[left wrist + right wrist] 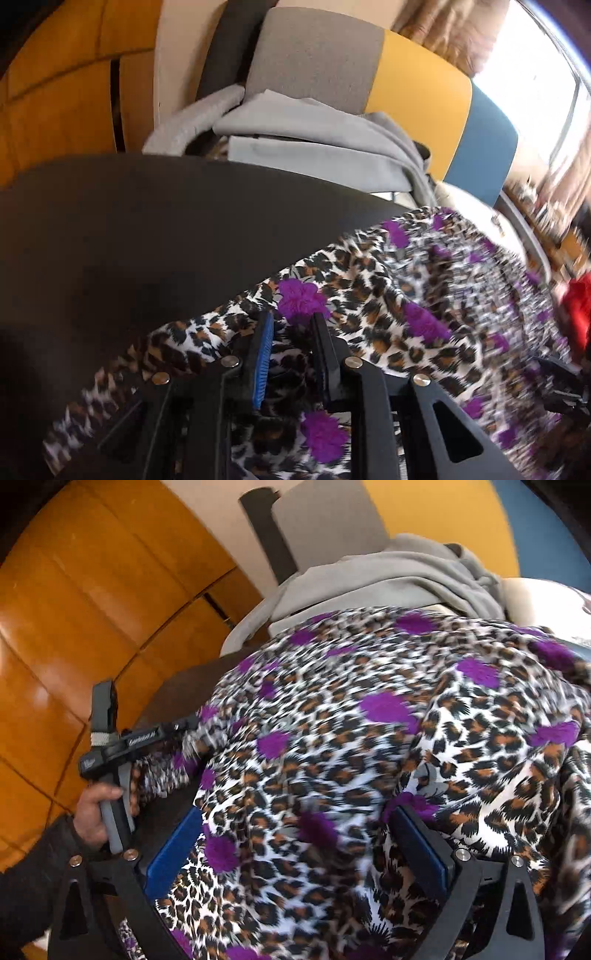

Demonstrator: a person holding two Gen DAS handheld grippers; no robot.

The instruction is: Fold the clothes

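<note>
A leopard-print garment with purple flowers (388, 295) lies bunched on a dark table (129, 240). My left gripper (291, 325) has its jaws drawn close on a fold of this cloth at its near edge. In the right wrist view the same garment (369, 720) fills most of the frame and drapes between the fingers of my right gripper (295, 830), whose jaws stand wide apart. The left gripper also shows in the right wrist view (122, 746), held by a hand at the cloth's left edge.
A stack of folded grey clothes (314, 144) sits at the table's far side, also in the right wrist view (388, 579). Behind are grey, yellow and blue chair backs (417, 85) and wooden panels (55, 103). A bright window (535, 74) is far right.
</note>
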